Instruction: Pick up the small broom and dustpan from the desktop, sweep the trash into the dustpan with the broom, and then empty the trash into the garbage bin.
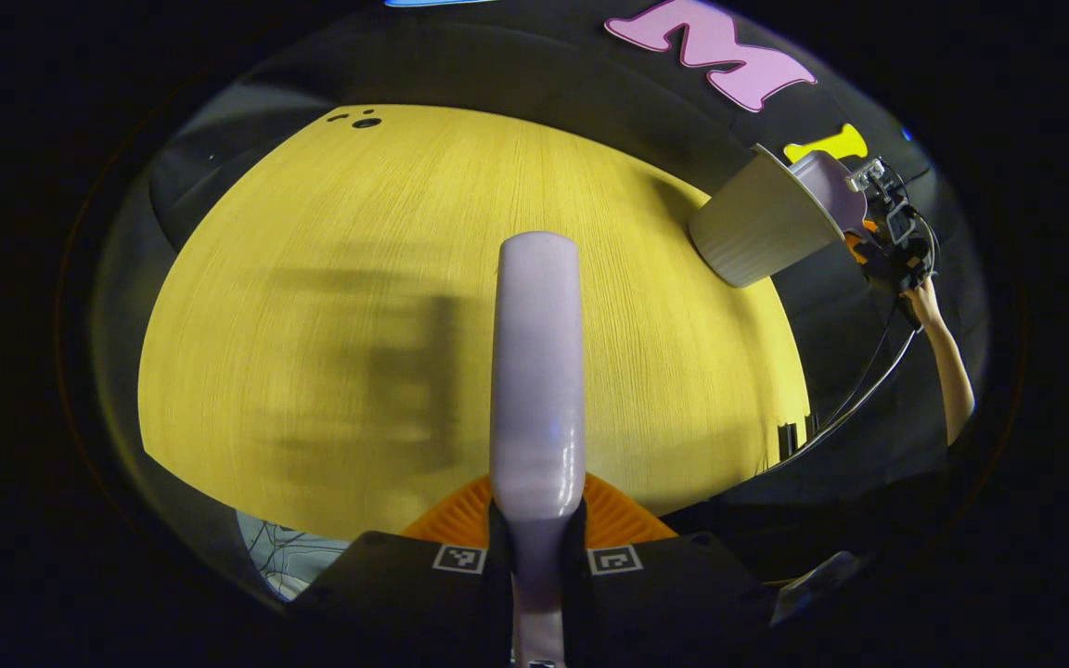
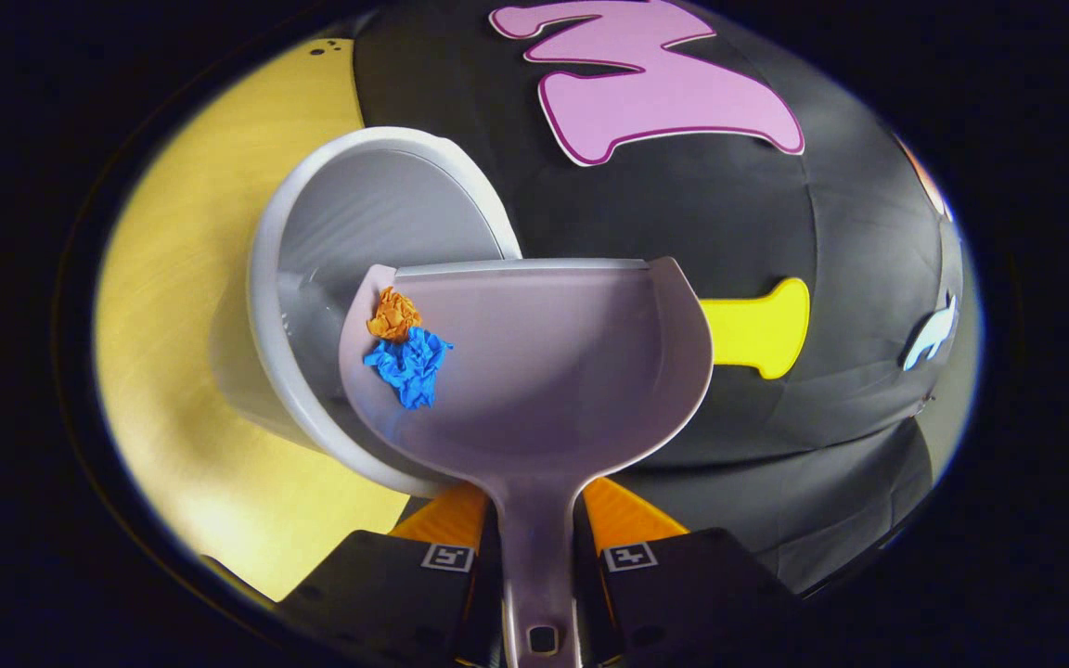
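While my right gripper (image 2: pixel 539 543) clamps dustpan (image 2: pixel 544 371) handle, pan tilts over bin (image 2: pixel 312 278) ahead, orange scrap (image 2: pixel 393 314) and blue scrap (image 2: pixel 409 364) inside. Left gripper (image 1: pixel 537 543) clamps broom (image 1: pixel 537 371) handle above table (image 1: pixel 312 278).

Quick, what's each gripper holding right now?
Left gripper: shut on the broom.
Right gripper: shut on the dustpan.

No readable text, brand or number stands on any object here. The only signs are small square black-and-white coded markers (image 1: pixel 458 558), one on each finger of each gripper, at the bottom of both gripper views; they carry no letters.
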Demonstrator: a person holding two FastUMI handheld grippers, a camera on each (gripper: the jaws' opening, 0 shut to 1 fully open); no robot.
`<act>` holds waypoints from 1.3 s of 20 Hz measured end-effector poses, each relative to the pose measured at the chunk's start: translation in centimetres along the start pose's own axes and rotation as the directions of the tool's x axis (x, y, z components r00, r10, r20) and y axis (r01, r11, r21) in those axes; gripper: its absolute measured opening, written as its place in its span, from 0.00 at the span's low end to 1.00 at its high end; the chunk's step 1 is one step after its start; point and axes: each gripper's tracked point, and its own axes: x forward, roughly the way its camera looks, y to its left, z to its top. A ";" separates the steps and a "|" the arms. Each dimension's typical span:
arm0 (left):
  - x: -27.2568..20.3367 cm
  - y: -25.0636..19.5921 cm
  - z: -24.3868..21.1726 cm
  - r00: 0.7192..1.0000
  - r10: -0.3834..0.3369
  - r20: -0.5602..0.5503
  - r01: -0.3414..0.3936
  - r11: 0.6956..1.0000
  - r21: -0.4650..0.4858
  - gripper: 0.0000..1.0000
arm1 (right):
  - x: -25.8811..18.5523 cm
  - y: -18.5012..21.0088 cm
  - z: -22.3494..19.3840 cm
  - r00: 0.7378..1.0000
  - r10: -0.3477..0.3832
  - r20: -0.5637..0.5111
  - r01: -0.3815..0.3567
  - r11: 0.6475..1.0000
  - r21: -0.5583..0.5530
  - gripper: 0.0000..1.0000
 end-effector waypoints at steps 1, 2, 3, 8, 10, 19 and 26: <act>0.0 0.0 0.0 1.000 0.009 -0.003 -0.009 1.000 0.003 0.25 | 0.0 -0.1 0.2 1.000 -0.013 0.007 0.013 1.000 -0.023 0.36; 0.0 -0.2 -0.2 1.000 0.019 -0.005 -0.018 1.000 0.003 0.27 | 0.1 -0.3 0.4 1.000 -0.023 0.014 0.024 0.999 -0.049 0.36; 0.1 -0.2 -0.1 1.000 0.023 -0.006 -0.023 1.000 -0.003 0.27 | 0.1 -0.4 0.4 0.999 -0.030 0.023 0.032 0.997 -0.073 0.39; 0.0 -0.4 -0.5 1.000 0.023 -0.008 -0.023 0.999 -0.026 0.25 | 0.1 -0.5 1.0 0.996 -0.038 0.081 0.057 0.969 -0.242 0.39; 0.1 0.0 -0.4 1.000 0.027 -0.014 -0.027 1.000 -0.013 0.25 | 0.1 -0.1 1.1 0.996 -0.006 0.093 0.033 0.958 -0.284 0.35; -0.4 -0.2 -0.5 0.999 0.044 -0.003 -0.044 0.999 -0.015 0.25 | 0.7 -0.3 1.8 0.996 0.037 0.079 -0.014 0.962 -0.271 0.36; -1.3 0.1 -0.1 0.996 0.076 0.038 -0.074 0.996 -0.051 0.25 | 0.4 0.7 -0.2 0.971 0.232 -0.051 -0.219 0.958 0.187 0.36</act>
